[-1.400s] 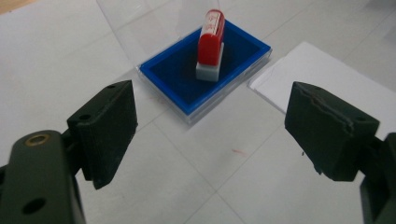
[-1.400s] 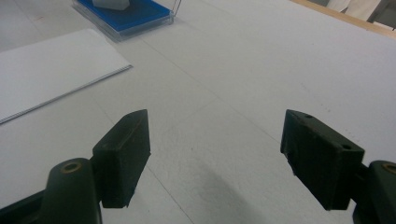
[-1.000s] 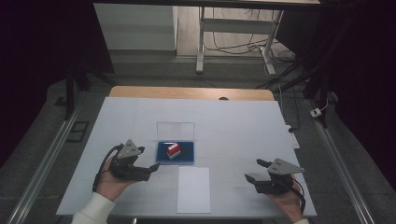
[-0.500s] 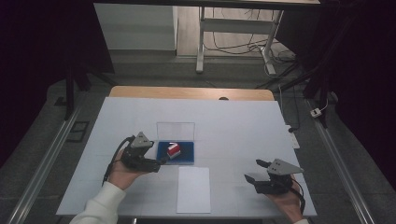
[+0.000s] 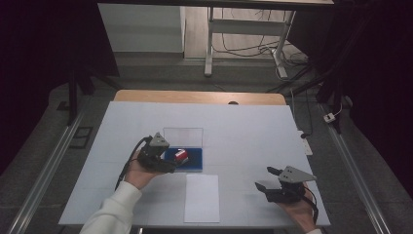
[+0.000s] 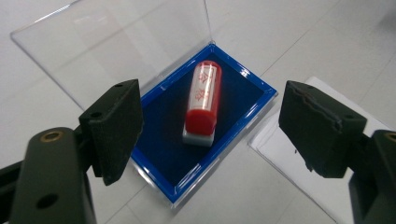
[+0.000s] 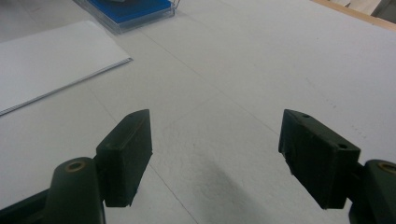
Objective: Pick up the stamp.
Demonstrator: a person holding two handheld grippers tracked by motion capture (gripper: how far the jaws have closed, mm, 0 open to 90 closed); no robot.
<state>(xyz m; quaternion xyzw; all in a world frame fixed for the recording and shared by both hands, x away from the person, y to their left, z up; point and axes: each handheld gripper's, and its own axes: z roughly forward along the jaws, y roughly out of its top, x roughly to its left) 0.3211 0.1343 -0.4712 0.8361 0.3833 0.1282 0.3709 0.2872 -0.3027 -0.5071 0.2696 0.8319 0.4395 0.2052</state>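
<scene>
Both grippers are black: the left gripper (image 6: pixel 210 121) and the right gripper (image 7: pixel 217 158) each have two blocky, matte jaws on rounded arms with brass-ringed screw holes (the pads look slightly rough). A grey three-cornered plate tops each, a black cable trails behind, and the left arm wears a white sleeve (image 5: pixel 109 212).

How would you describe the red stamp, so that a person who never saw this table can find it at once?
Start from the white table; near its middle lies a blue tray with a clear lid open behind it. The red stamp lies on its side inside this tray, between the open jaws of the left tool. Nothing else here is red; the neighbouring paper sheet is plain white.
</scene>
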